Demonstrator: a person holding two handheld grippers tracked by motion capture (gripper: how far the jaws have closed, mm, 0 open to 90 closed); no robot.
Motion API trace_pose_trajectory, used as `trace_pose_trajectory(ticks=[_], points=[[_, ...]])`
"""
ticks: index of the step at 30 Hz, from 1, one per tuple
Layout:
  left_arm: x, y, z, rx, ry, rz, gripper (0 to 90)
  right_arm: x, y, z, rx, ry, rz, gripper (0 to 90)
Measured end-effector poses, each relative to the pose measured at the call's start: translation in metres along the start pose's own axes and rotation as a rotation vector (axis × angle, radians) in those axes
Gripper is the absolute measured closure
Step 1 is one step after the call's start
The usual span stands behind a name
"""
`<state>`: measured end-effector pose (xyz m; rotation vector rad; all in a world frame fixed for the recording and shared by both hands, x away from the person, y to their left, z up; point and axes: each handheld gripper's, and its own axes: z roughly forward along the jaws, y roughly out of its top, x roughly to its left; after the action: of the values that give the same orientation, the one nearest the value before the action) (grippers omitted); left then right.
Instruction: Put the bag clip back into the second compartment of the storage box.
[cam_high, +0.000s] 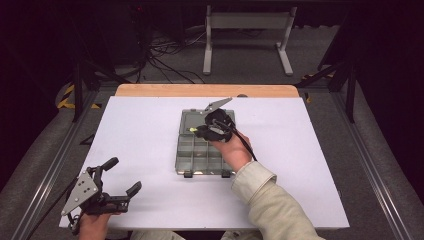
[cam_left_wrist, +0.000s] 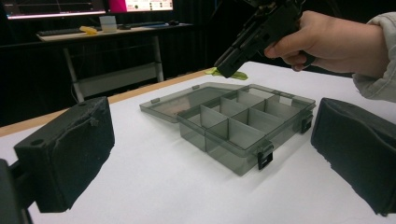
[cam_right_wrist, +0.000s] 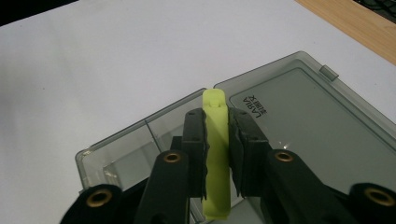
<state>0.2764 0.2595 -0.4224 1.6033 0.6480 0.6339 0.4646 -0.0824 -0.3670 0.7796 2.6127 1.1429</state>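
Yellow-green clip (cam_right_wrist: 216, 154) clamped in right tongs (cam_right_wrist: 216, 140) over compartment box (cam_left_wrist: 243, 126), left tongs (cam_high: 121, 176) agape.

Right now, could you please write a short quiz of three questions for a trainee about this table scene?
1. True or false: the right gripper is shut on the yellow-green plastic clip.
2. The flat lid of the smoky grey transparent plastic compartment box is: A) closed, B) open and lying on the table, C) taken off and standing upright.
3. What is between the jaws of the left gripper, at the near left of the white table?

Key: 1. True, both pads press its sides. 2. B. 3. Nothing; the jaws stand wide apart over bare table.
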Motion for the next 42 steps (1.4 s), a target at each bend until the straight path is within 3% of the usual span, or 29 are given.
trace_pose_trajectory(ticks=[21, 42], points=[[0.0, 0.0, 0.0, -0.002, 0.0, 0.001, 0.1, -0.006, -0.015, 0.023, 0.019, 0.035, 0.069, 77.5], [0.0, 0.0, 0.0, -0.004, -0.001, 0.001, 0.1, -0.008, -0.025, 0.034, 0.018, 0.048, 0.125, 77.5]])
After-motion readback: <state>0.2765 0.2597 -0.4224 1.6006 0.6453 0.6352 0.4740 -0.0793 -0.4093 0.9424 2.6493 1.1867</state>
